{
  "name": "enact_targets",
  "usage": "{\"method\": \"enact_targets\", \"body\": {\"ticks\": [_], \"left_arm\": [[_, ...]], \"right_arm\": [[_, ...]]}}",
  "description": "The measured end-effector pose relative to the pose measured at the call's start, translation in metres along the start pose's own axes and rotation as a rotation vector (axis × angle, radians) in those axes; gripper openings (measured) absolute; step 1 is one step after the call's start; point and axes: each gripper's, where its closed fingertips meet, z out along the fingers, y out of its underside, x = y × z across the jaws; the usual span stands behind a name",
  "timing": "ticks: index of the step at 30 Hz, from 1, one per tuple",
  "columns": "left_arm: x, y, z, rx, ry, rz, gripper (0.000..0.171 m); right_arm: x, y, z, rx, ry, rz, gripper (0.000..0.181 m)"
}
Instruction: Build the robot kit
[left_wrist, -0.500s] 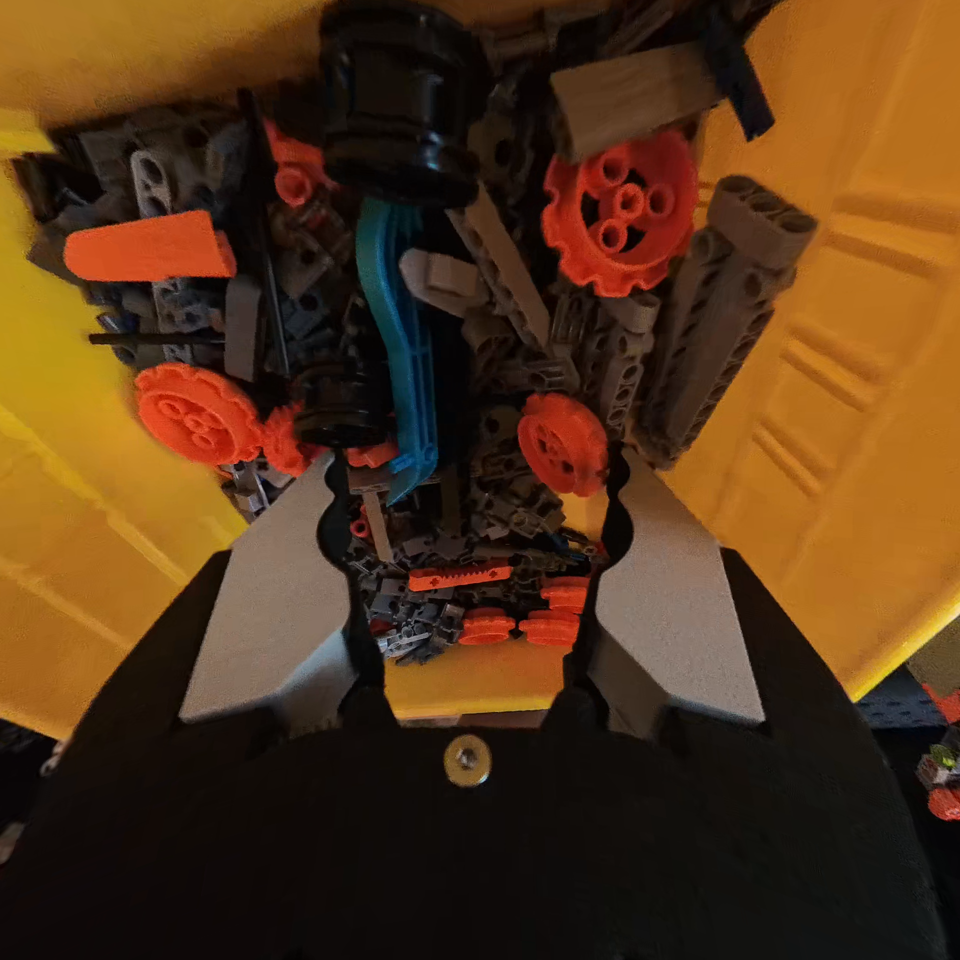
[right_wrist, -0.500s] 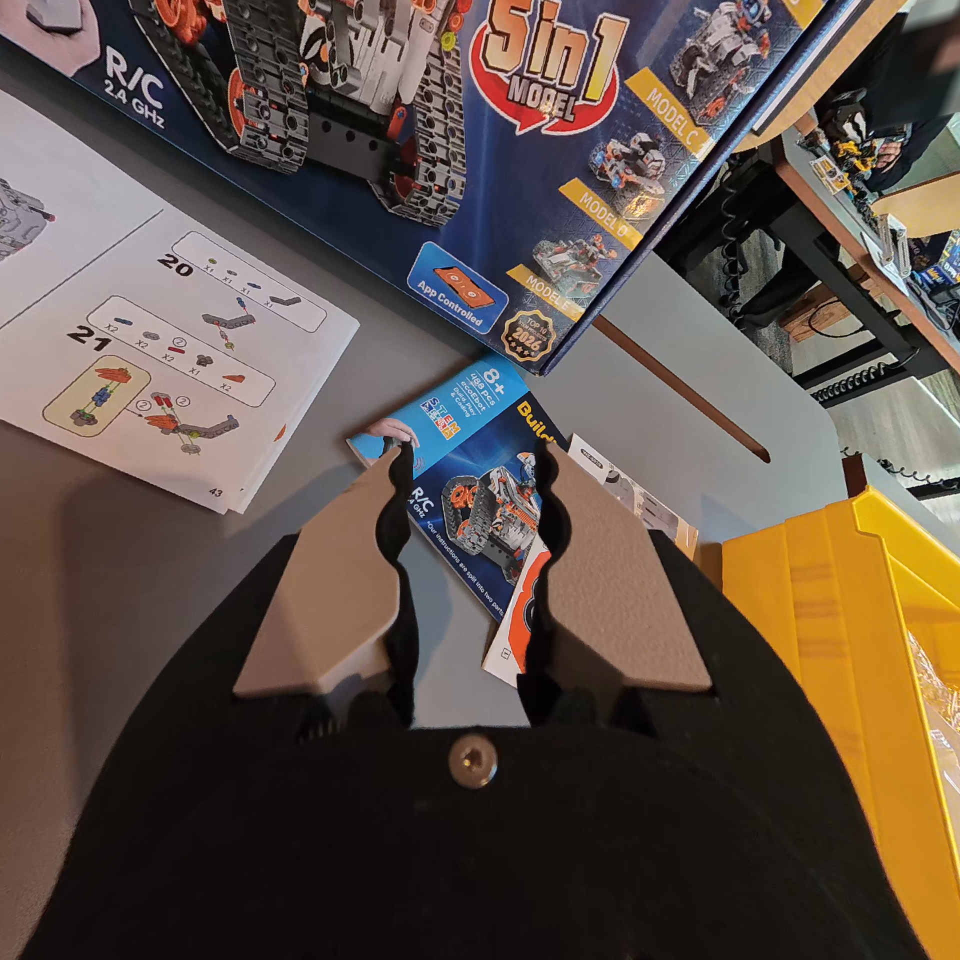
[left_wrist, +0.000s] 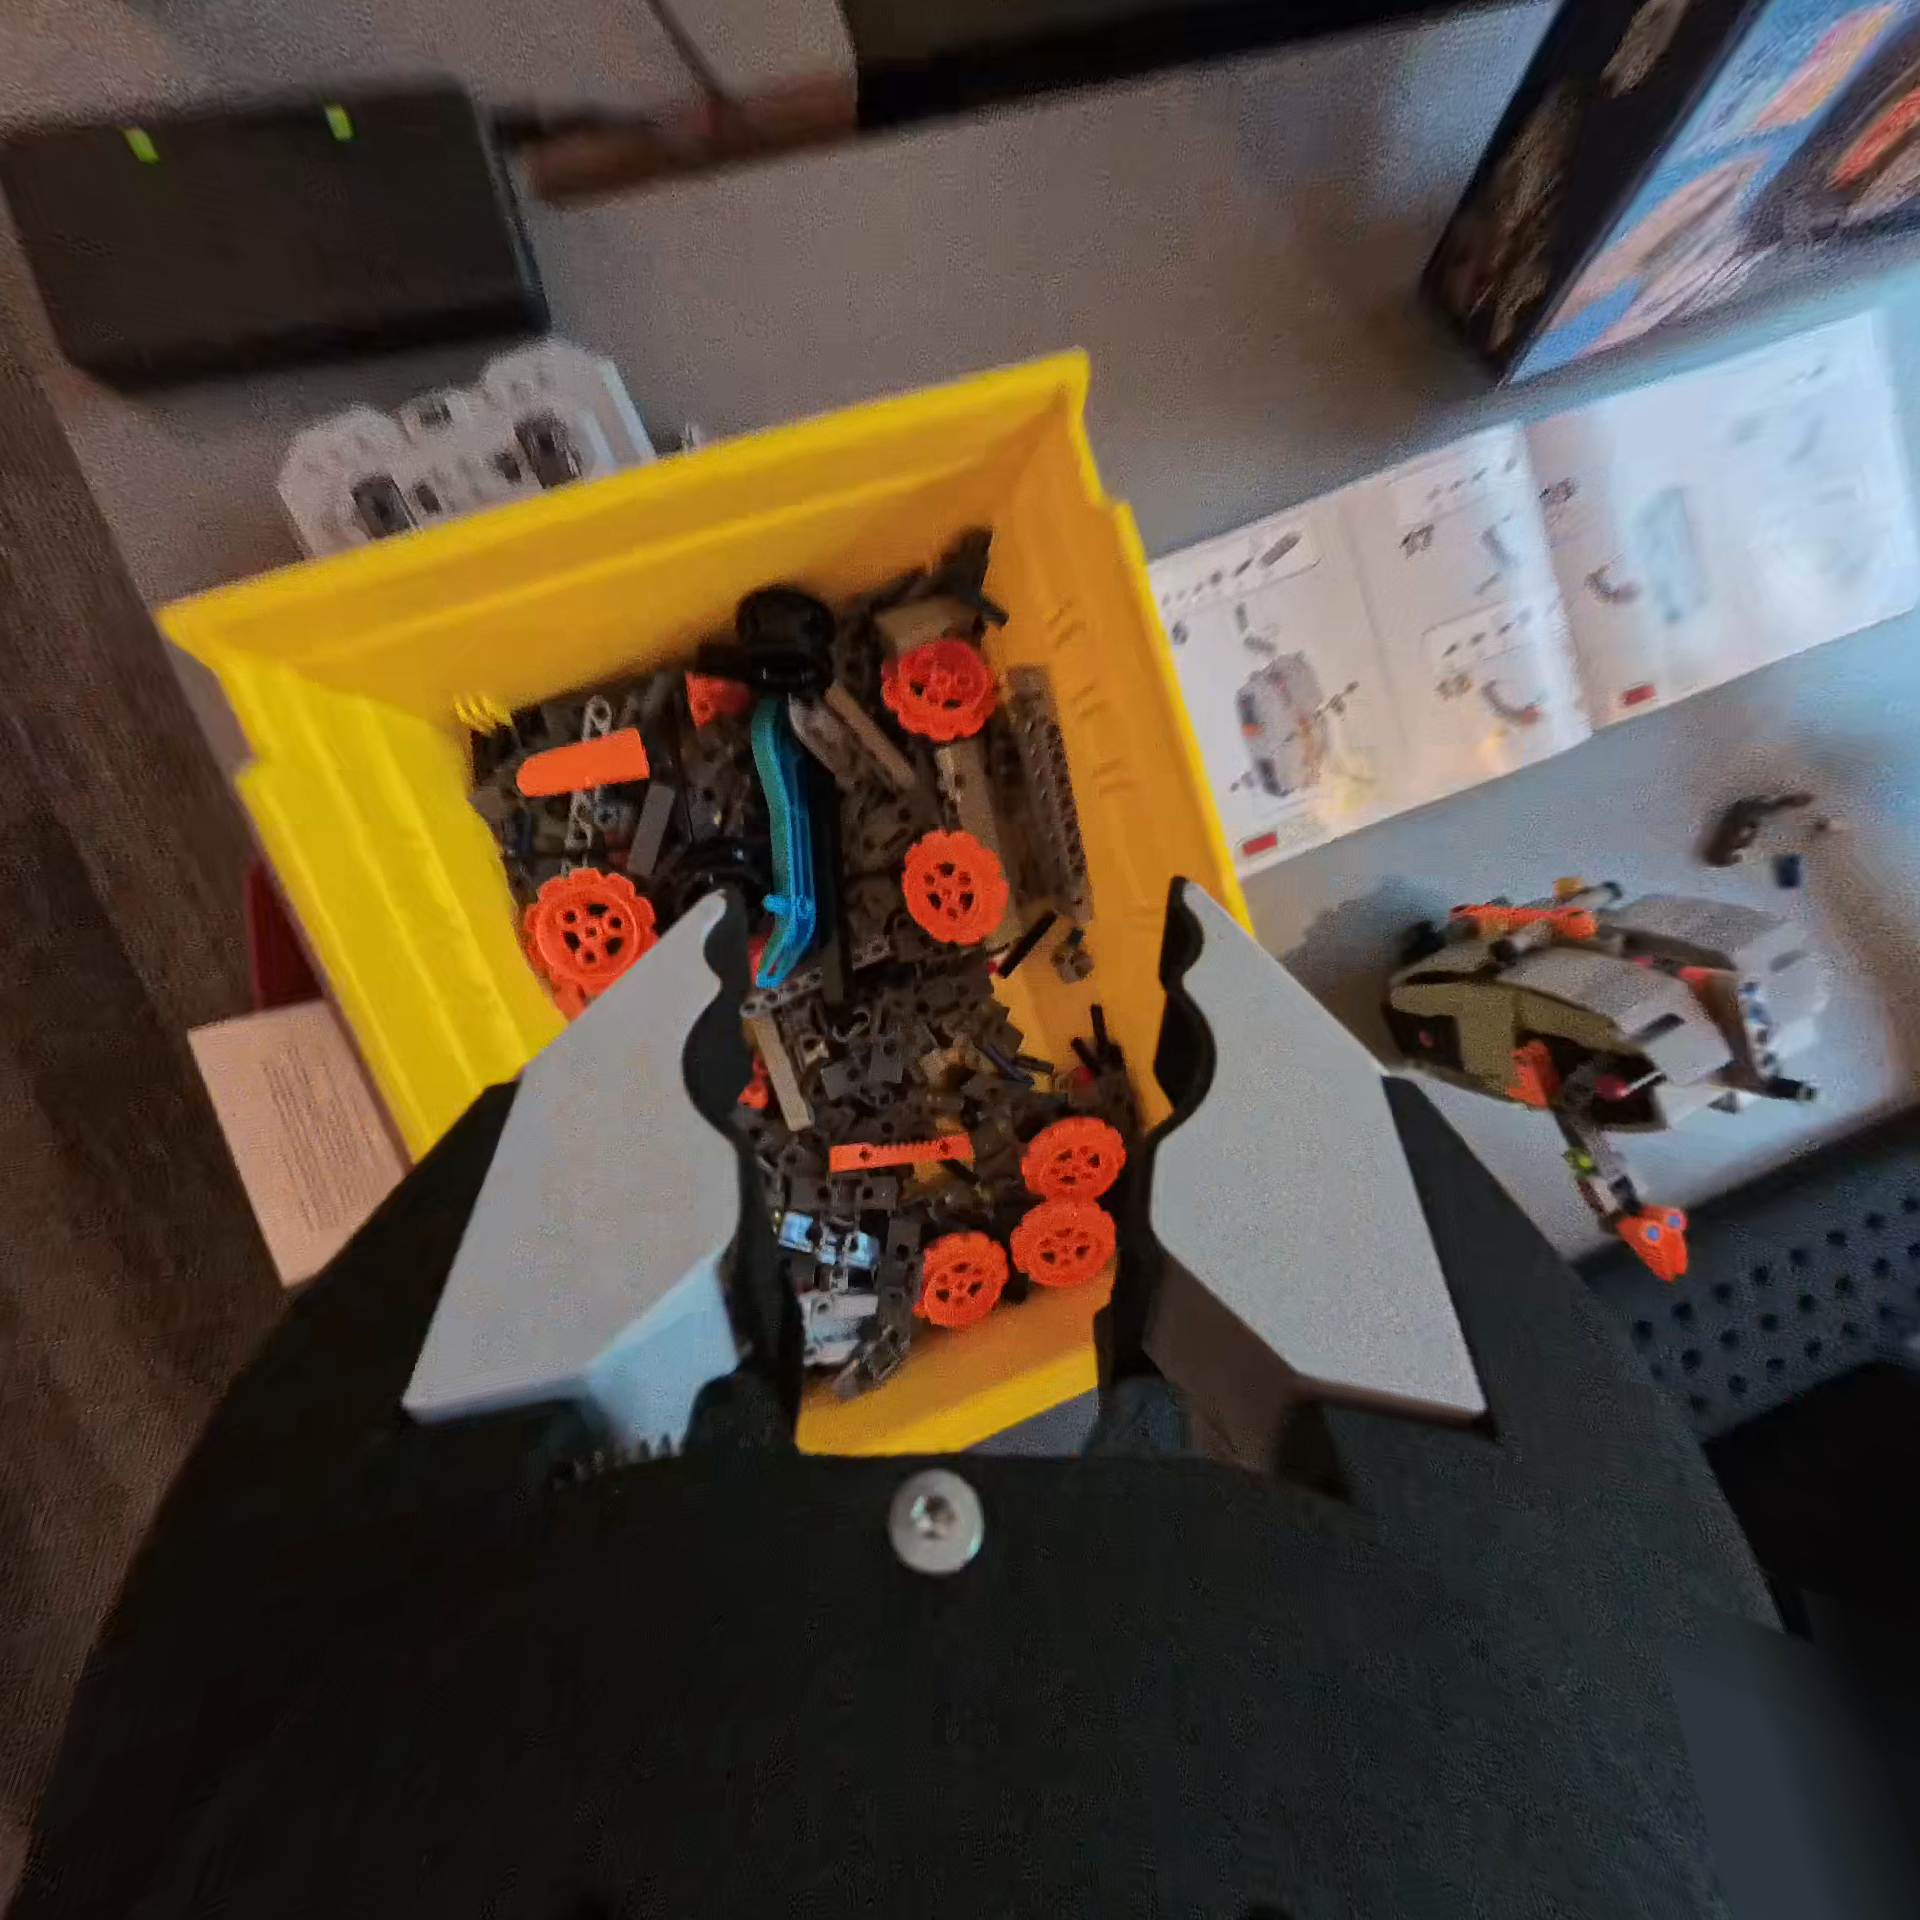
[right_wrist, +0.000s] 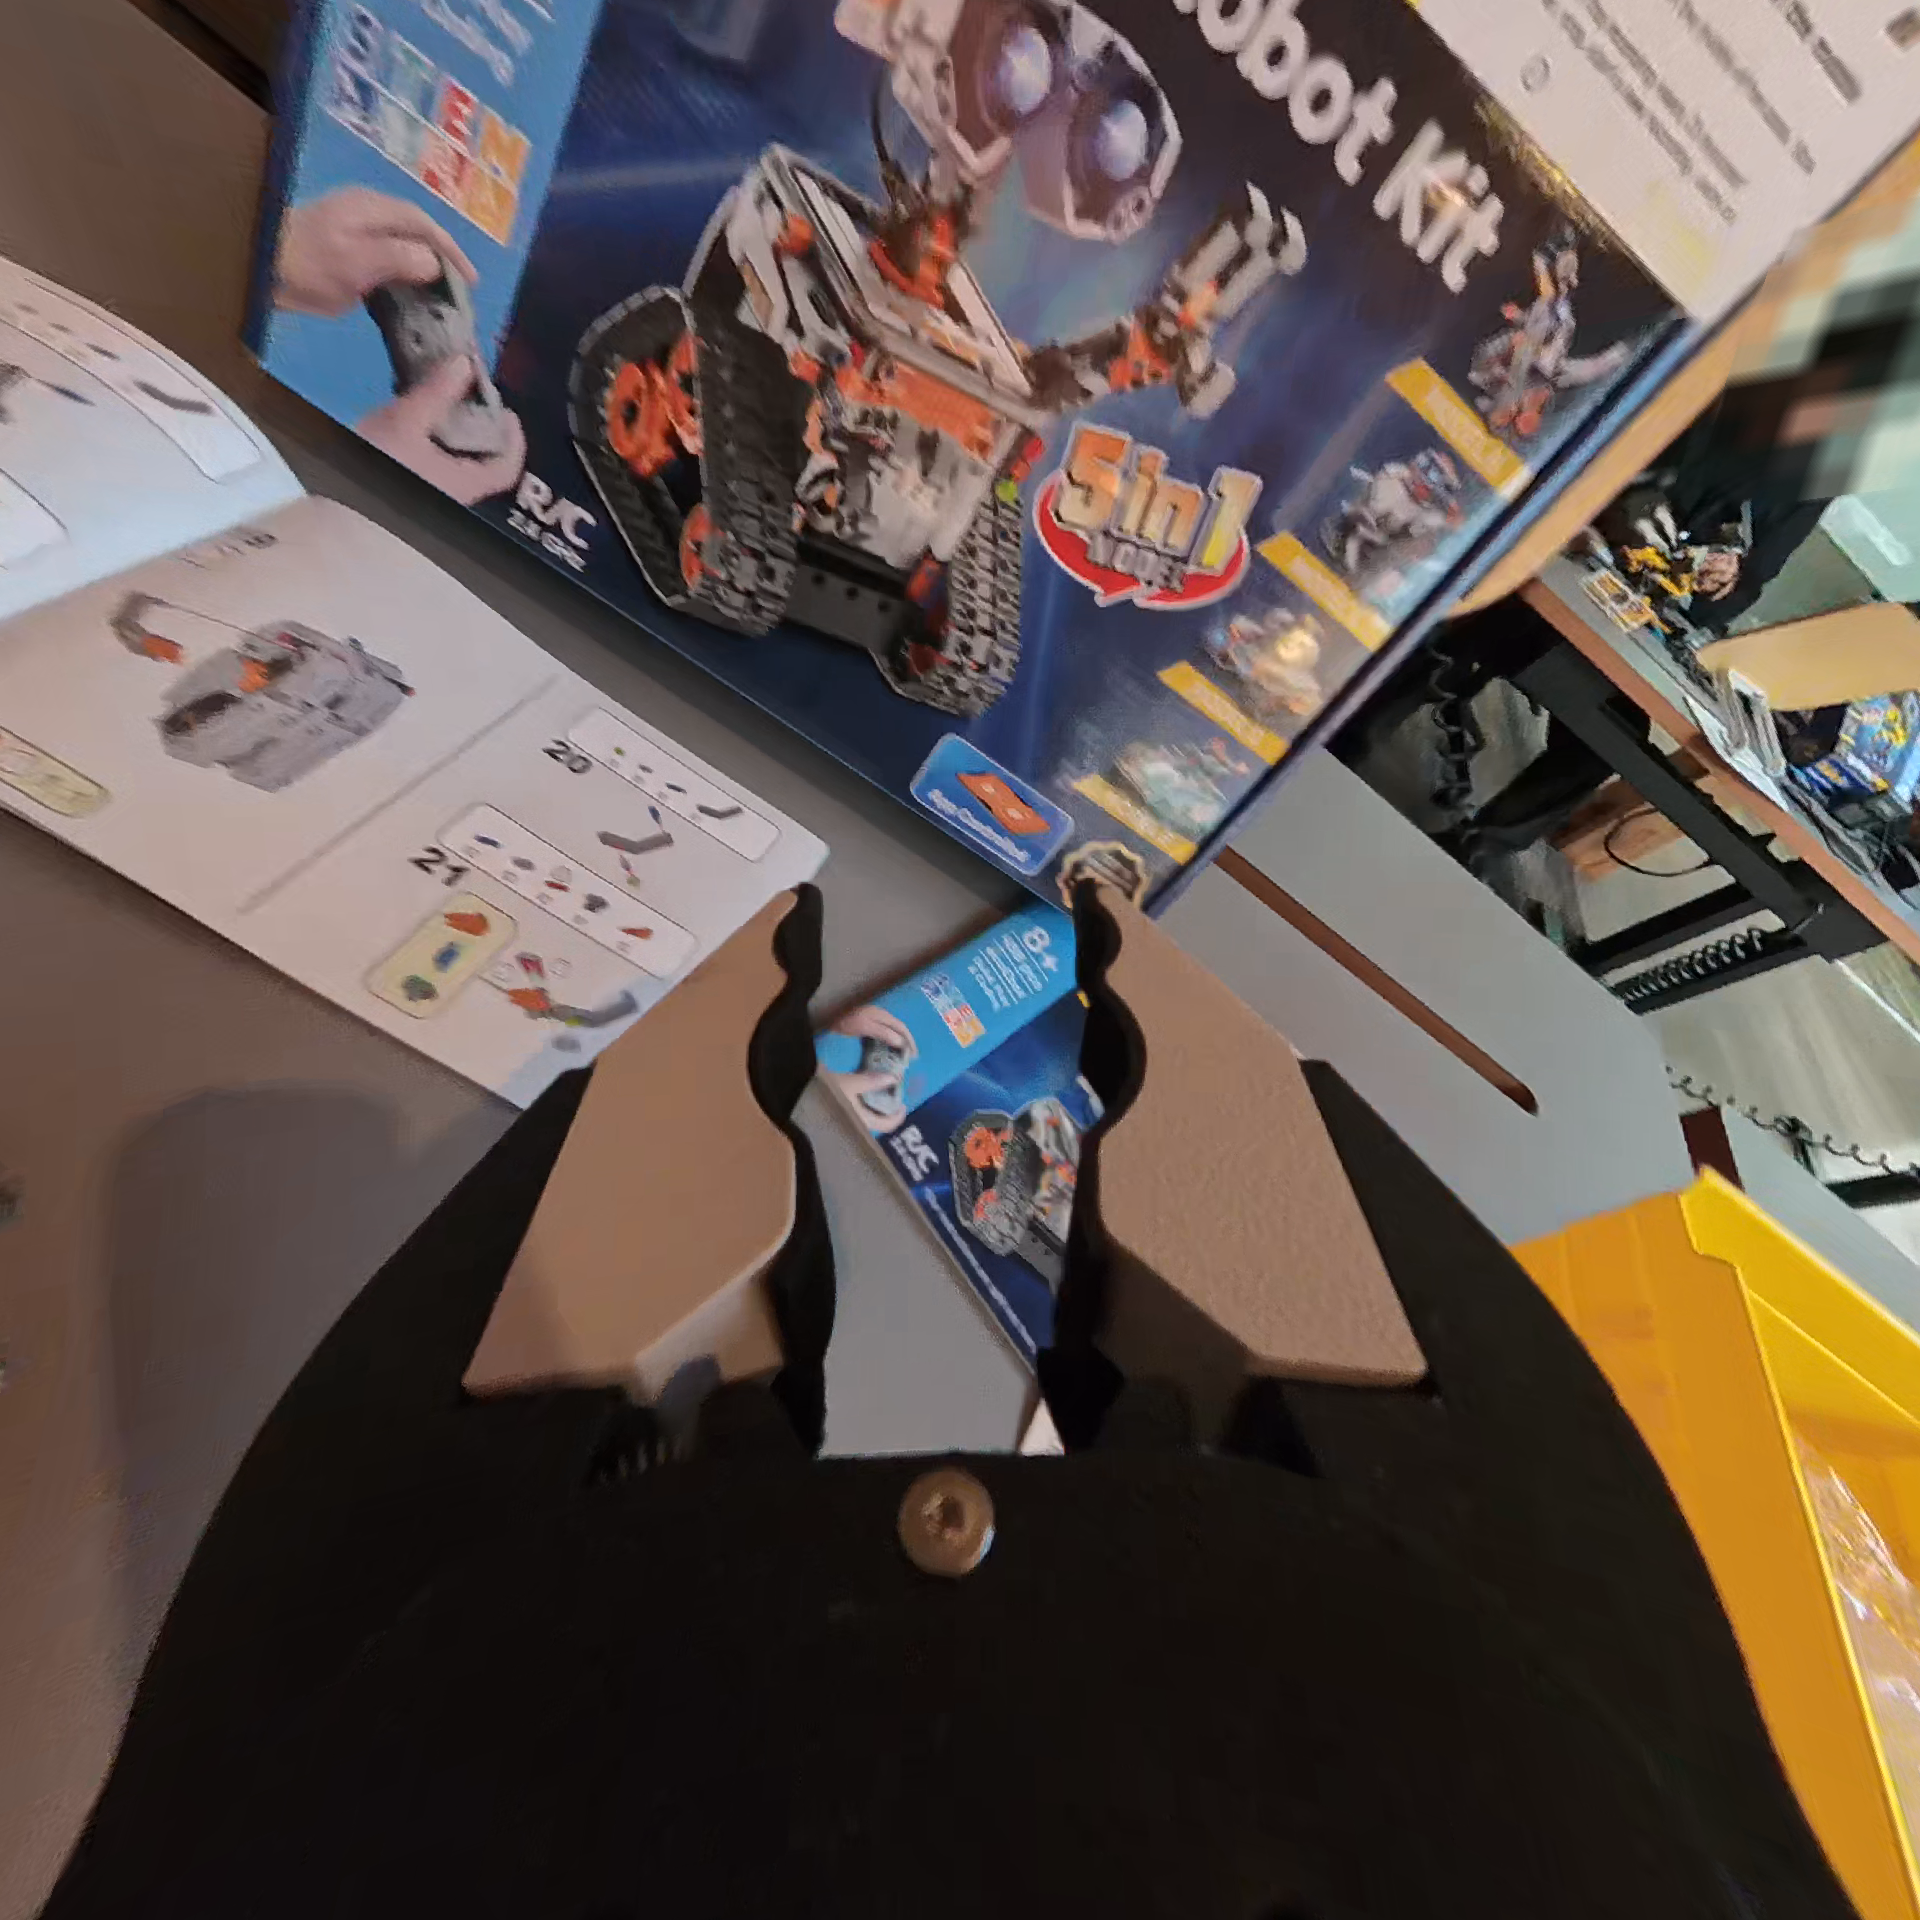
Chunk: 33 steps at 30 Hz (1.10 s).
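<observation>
Left gripper (left_wrist: 951, 914) held high above the yellow bin (left_wrist: 665, 540), pointing down into it, fingers spread wide and holding nothing. Inside the bin, a heap of dark grey building parts (left_wrist: 883, 1049) with several orange gear wheels (left_wrist: 954, 885), an orange wedge piece (left_wrist: 582, 767), a curved blue piece (left_wrist: 790, 842) and a black wheel (left_wrist: 784, 623). To the right of the bin, on the grey table (left_wrist: 935, 260), a half-built grey and orange model (left_wrist: 1590, 997), lying apart from the bin. Behind it, an open instruction booklet (left_wrist: 1507, 582), and at the far right corner a dark printed box (left_wrist: 1662, 177). Left view blurred, small details not clear.

Right gripper (right_wrist: 940, 914) low over the table (right_wrist: 208, 1039), tilted, pointing toward the big toy box (right_wrist: 935, 364) standing on its edge. Fingers apart with a moderate gap, nothing between them. Seen through this gap, a small blue leaflet (right_wrist: 956, 1122) flat on the table. To the left, the instruction booklet (right_wrist: 395, 748) open, not touching the gripper. At the lower right, the outer wall of a yellow bin (right_wrist: 1683, 1403), just beside the gripper body.
</observation>
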Motion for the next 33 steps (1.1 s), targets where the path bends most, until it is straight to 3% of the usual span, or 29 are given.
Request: {"method": "enact_targets", "body": {"ticks": [4, 7, 10, 12, 14, 17, 23, 27, 30, 33], "left_arm": [[0.018, -0.045, -0.074, 0.416, -0.018, 0.137, 0.076], [0.033, -0.058, -0.127, 0.692, 0.020, 0.182, 0.081], [0.039, -0.058, -0.174, 0.931, 0.074, 0.186, 0.085], [0.041, -0.055, -0.204, 1.120, 0.122, 0.211, 0.075], [0.045, -0.046, -0.232, 1.298, 0.191, 0.241, 0.077], [0.041, -0.034, -0.260, 1.404, 0.310, 0.171, 0.091], [0.011, -0.002, -0.306, 1.579, 0.470, -0.062, 0.073], [0.000, 0.020, -0.334, 1.723, 0.435, -0.105, 0.072], [-0.003, 0.031, -0.347, 1.806, 0.409, -0.121, 0.069], [0.000, 0.036, -0.350, 1.804, 0.485, -0.116, 0.067]], "right_arm": [[-0.054, -0.058, -0.001, 0.072, -0.183, -0.054, 0.054], [-0.113, -0.119, -0.011, 0.167, -0.412, -0.093, 0.057], [-0.184, -0.182, -0.036, 0.265, -0.707, -0.137, 0.062], [-0.229, -0.217, -0.057, 0.317, -0.900, -0.203, 0.065], [-0.269, -0.244, -0.071, 0.341, -1.064, -0.280, 0.065], [-0.324, -0.274, -0.070, 0.340, -1.225, -0.419, 0.066], [-0.437, -0.297, -0.043, 0.310, -1.414, -0.726, 0.059], [-0.505, -0.286, -0.038, 0.247, -1.522, -0.847, 0.037], [-0.538, -0.275, -0.045, 0.278, -1.599, -0.912, 0.034], [-0.555, -0.259, -0.052, 0.292, -1.657, -1.004, 0.032]]}}
